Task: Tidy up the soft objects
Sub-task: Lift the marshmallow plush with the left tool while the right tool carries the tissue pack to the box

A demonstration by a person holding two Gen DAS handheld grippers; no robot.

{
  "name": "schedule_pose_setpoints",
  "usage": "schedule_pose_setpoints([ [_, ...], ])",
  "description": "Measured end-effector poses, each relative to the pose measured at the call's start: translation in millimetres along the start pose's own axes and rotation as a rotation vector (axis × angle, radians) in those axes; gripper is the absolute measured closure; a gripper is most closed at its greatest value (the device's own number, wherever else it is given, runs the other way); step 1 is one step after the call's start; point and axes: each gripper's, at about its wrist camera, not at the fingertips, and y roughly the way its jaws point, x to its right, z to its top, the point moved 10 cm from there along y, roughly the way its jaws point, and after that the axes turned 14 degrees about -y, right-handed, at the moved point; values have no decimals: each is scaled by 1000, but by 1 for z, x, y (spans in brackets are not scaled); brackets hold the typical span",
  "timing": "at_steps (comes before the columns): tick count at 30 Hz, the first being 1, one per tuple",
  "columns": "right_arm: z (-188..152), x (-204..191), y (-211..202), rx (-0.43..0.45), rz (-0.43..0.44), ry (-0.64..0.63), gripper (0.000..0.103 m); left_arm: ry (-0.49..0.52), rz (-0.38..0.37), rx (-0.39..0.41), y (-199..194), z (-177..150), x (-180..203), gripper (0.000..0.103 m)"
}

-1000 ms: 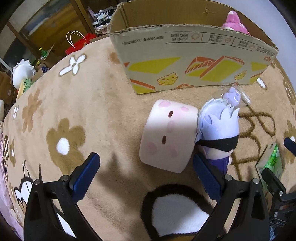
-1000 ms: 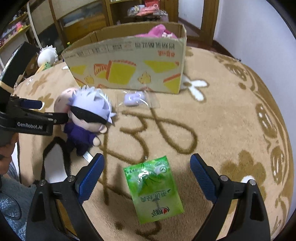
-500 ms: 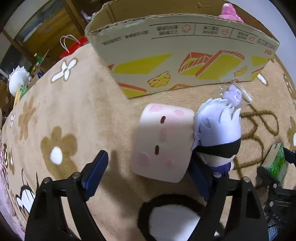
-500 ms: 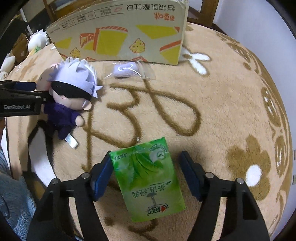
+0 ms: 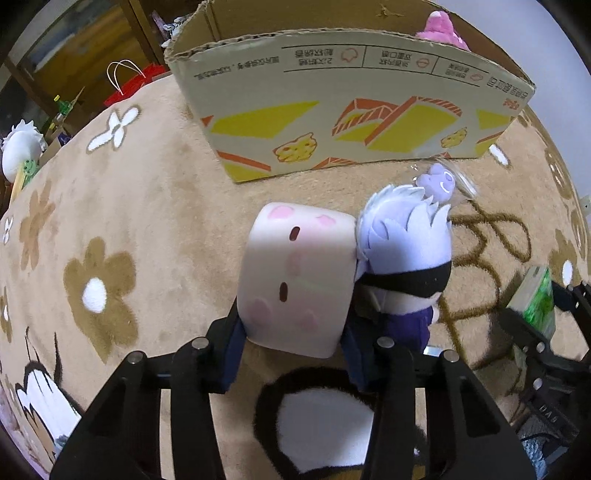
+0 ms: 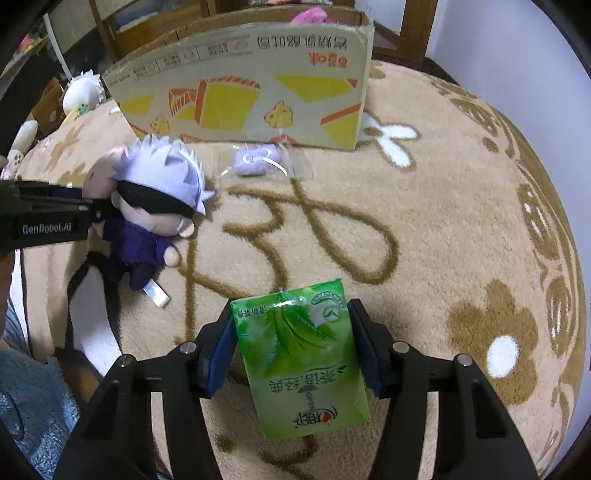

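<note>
A pink-and-white cube plush [image 5: 295, 280] lies on the tan flowered rug [image 5: 129, 206]. My left gripper [image 5: 291, 343] points down over it, jaws closing, with both blue pads pressed on the cube's sides. A white-haired doll [image 5: 402, 258] with a black blindfold leans against the cube's right side. In the right wrist view my right gripper [image 6: 291, 347] has its jaws closing tight on the two long sides of a green tissue pack [image 6: 303, 354]. Beyond stands an open cardboard box [image 6: 240, 92] with a pink plush [image 6: 310, 14] inside.
A small purple toy in a clear bag [image 6: 258, 162] lies in front of the box. Off the rug's left edge there are a white plush [image 5: 18, 151] and a red bag [image 5: 129, 88]. A person's grey-blue sleeve [image 6: 29, 387] is at lower left.
Both grippers' jaws have come in from wide open. The left pads now clamp the cube plush and the right pads clamp the green pack. Both views have drawn closer to their objects.
</note>
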Motion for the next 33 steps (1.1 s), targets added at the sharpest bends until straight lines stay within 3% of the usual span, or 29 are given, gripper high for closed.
schedule_pose_setpoints([
  [9, 10, 5, -12, 70, -12, 10, 43, -16, 16, 46, -22, -15, -2, 61],
  [14, 22, 9, -30, 156, -71, -3, 43, -37, 17, 95, -38, -15, -6, 62],
  [19, 32, 16, -53, 249, -151, 0, 43, -44, 25, 176, -63, -14, -6, 63],
  [33, 84, 27, -112, 478, -242, -9, 43, -57, -14, 458, -126, 13, 1, 62],
])
